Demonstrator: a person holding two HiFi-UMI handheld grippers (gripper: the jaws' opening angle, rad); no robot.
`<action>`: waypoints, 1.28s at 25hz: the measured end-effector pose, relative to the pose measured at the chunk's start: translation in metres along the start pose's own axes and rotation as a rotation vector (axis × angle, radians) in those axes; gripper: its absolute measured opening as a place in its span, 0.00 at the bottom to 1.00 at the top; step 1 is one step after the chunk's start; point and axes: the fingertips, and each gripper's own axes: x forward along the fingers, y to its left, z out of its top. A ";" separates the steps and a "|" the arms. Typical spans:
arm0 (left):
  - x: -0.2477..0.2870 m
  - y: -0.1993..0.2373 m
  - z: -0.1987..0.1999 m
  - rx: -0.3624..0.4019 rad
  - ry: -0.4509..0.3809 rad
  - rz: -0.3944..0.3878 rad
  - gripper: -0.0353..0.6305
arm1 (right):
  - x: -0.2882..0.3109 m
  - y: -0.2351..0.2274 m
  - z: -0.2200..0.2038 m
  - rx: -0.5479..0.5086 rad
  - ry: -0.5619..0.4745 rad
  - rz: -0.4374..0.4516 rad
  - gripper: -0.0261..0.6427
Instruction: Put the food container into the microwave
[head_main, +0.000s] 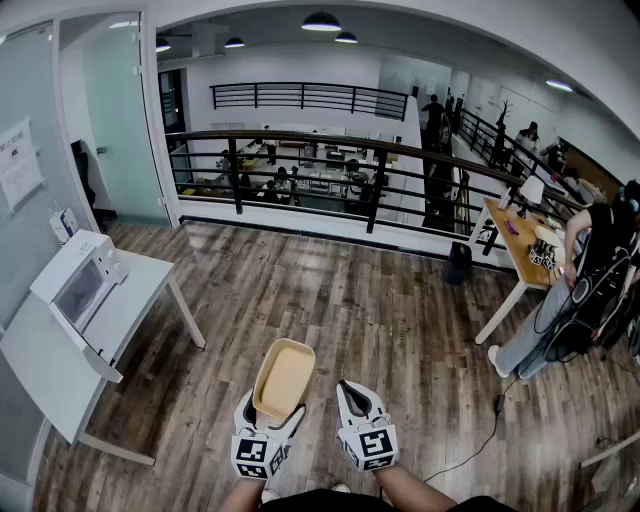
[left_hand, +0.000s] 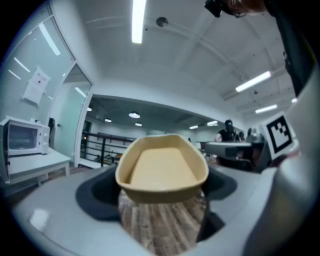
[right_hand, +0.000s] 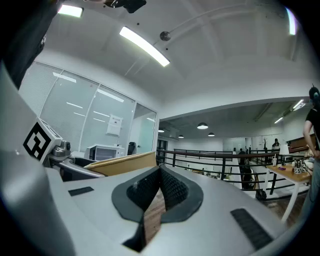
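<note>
A tan, empty oval food container (head_main: 284, 378) is held level above the wooden floor, with my left gripper (head_main: 272, 408) shut on its near end. In the left gripper view the container (left_hand: 162, 170) fills the space between the two dark pads (left_hand: 92, 192). My right gripper (head_main: 348, 390) hangs just right of it, shut, with nothing between its fingertips; in its own view the gripper (right_hand: 159, 172) shows its pads meeting at the tip, and the container's edge (right_hand: 125, 162) lies to its left. The white microwave (head_main: 78, 285) stands on a white table (head_main: 130, 300) at the far left, also the microwave (left_hand: 22, 137).
A black railing (head_main: 330, 170) runs across the far side of the floor. A wooden desk (head_main: 520, 250) with a person (head_main: 580, 290) beside it stands at the right. A cable (head_main: 480, 440) trails on the floor at the right. A glass wall (head_main: 30, 150) backs the white table.
</note>
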 end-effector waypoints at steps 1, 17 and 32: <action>-0.003 0.005 0.000 0.001 0.002 0.000 0.78 | 0.002 0.005 0.000 0.000 0.002 0.000 0.05; -0.037 0.077 0.001 0.015 0.001 -0.038 0.78 | 0.038 0.079 0.011 0.028 -0.045 -0.032 0.05; 0.036 0.101 0.003 0.018 0.026 -0.018 0.78 | 0.098 0.021 0.008 0.067 -0.051 -0.015 0.05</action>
